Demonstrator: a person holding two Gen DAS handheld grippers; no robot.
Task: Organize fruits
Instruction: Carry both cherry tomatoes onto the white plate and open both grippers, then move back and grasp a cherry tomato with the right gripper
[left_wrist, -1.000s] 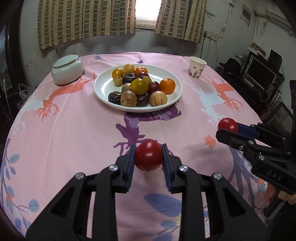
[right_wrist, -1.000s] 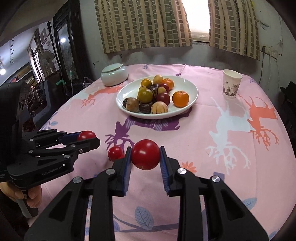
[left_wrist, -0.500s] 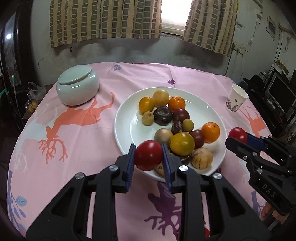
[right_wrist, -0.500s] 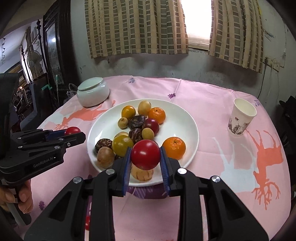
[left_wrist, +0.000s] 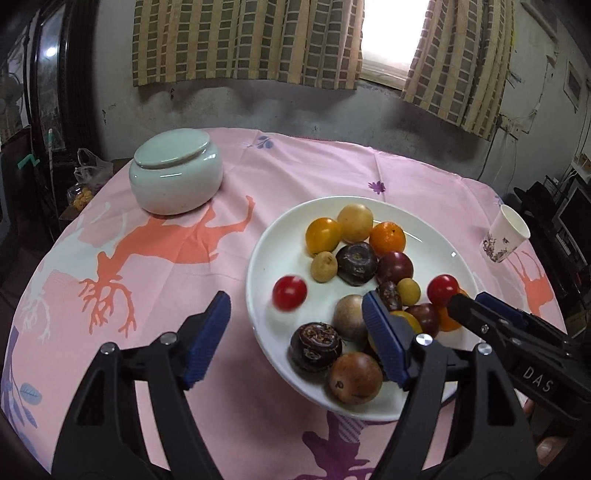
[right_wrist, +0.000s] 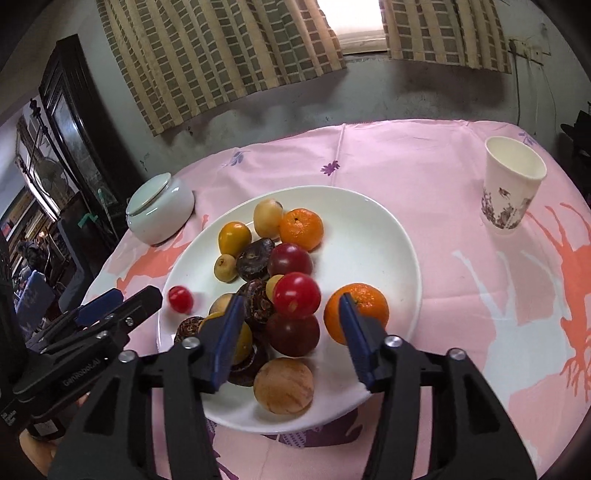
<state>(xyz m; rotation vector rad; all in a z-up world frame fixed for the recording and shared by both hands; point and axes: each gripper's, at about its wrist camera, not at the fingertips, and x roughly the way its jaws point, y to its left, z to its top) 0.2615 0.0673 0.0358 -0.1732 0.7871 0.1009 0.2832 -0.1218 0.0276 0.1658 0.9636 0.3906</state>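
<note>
Red, glossy, round: two cherry-size tomatoes, both over the white plate (left_wrist: 252, 284).

- left red tomato (left_wrist: 290, 292): near the plate's left rim, on bare white, apart from the pile. Its outline is smeared, so I can't tell if it is resting or in the air.
- right red tomato (right_wrist: 296, 295): on top of the pile, above a dark red fruit (right_wrist: 291, 334), beside an orange (right_wrist: 356, 313).
- left gripper (left_wrist: 295, 297): my jaws have just been opening and now stand wide. The left tomato is ahead between the blue pads, touching neither. Released.
- right gripper (right_wrist: 291, 298): jaws have just been opening as well. The right tomato is in the gap with daylight on both sides. Released.

Counts:
- red tomatoes: 2
- oranges: 2, the second one (right_wrist: 301, 228) at the far side of the pile
- yellow tomatoes: 2, one far (right_wrist: 234, 238), one half hidden behind my right jaw
- dark knobbly fruits: at least 3, more may be buried
- tan/brown round fruits: several, sizes mixed; exact count unclear in the heap
- plate: 1
- paper cup (right_wrist: 511, 192): 1, upright, off to the plate's right
- lidded ceramic jar (left_wrist: 176, 177): 1, lid on, far left of the plate

All of this sits on a worktop under a pink printed cloth (left_wrist: 166, 280).
</note>
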